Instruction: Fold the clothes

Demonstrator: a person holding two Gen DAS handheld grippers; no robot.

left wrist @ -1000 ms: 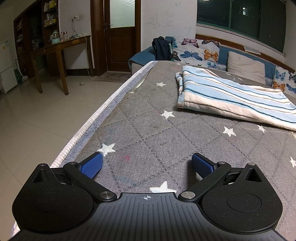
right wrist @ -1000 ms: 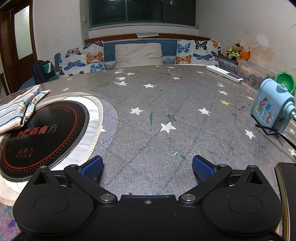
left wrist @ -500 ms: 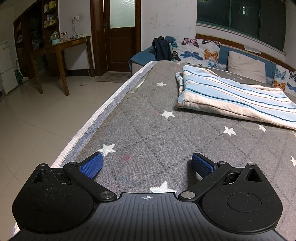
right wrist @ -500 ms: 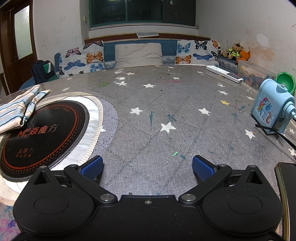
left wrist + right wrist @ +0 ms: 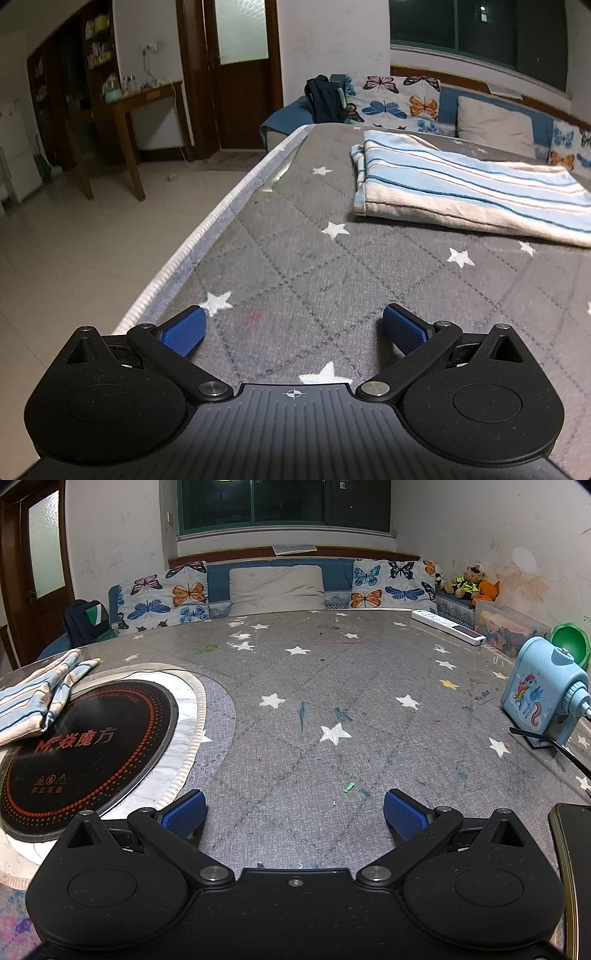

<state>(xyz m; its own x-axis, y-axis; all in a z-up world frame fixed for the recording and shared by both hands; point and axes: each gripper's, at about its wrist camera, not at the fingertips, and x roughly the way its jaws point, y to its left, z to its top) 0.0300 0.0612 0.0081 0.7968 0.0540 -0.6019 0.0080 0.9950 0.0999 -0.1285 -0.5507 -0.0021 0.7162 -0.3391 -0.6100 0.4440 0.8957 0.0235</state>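
A folded blue and white striped garment (image 5: 461,188) lies on the grey star-patterned table cover (image 5: 314,266), ahead and to the right of my left gripper (image 5: 293,326). The left gripper is open and empty, low over the cover near the table's left edge. In the right wrist view the same garment (image 5: 40,698) lies at the far left, partly over a black round induction plate (image 5: 81,753). My right gripper (image 5: 293,810) is open and empty over bare cover, well to the right of the garment.
A blue unicorn pencil sharpener (image 5: 535,698) with a cable and a green bowl (image 5: 569,642) stand at the right. A white power strip (image 5: 447,627) lies at the back right. A phone edge (image 5: 569,867) is near the right gripper. The table's left edge (image 5: 207,236) drops to tiled floor.
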